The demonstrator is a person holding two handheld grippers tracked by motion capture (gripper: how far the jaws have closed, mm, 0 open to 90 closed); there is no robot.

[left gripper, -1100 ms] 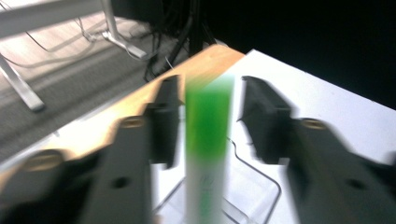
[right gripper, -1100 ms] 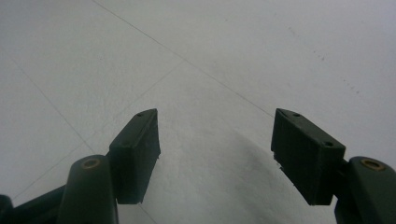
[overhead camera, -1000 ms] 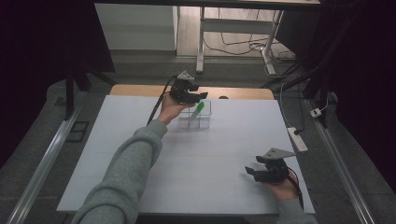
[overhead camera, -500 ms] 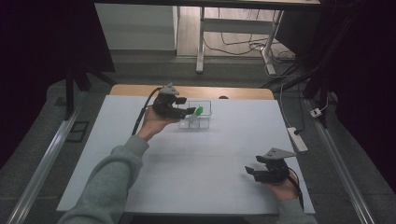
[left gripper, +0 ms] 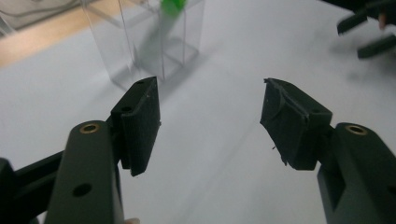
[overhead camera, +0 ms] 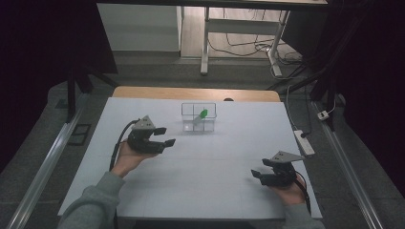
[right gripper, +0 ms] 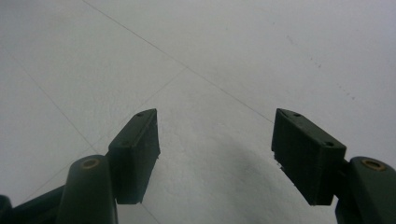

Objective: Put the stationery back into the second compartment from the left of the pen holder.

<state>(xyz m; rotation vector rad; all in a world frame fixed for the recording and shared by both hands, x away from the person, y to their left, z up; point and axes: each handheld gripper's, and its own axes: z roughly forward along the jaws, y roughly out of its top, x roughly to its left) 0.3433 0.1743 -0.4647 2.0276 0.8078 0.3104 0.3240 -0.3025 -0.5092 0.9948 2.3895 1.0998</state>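
A person sits at a white tabletop (overhead camera: 200, 167) with a set of two-jaw tongs in each hand. Toward the far middle of the tabletop stands a small clear plastic box (overhead camera: 198, 117), split by thin walls into compartments. Inside it leans a slim tube with a bright green cap (overhead camera: 199, 118); which compartment holds it is hard to tell through the clear walls. The tube is tilted rather than upright or flat, with its long axis running from its pale lower end, nearer the person and to the left, up to the green cap, which points away and to the right and sits near the top of the box. By its look, the tube is probably light, stiff and smooth, so it may slip or roll; a hold across the body just under the cap seems the safest place to grip. The box looks thin-walled and light, likely to slide if nudged. The left tongs (overhead camera: 162, 137) hover near the box on its left, without touching it, their jaws spread wide and empty. In the left gripper view the box (left gripper: 154, 42) and green cap (left gripper: 172, 6) lie ahead, blurred, beyond the open jaws. The right tongs (overhead camera: 258, 175) sit well apart at the near right of the tabletop, jaws also wide and empty, with bare white surface between them.
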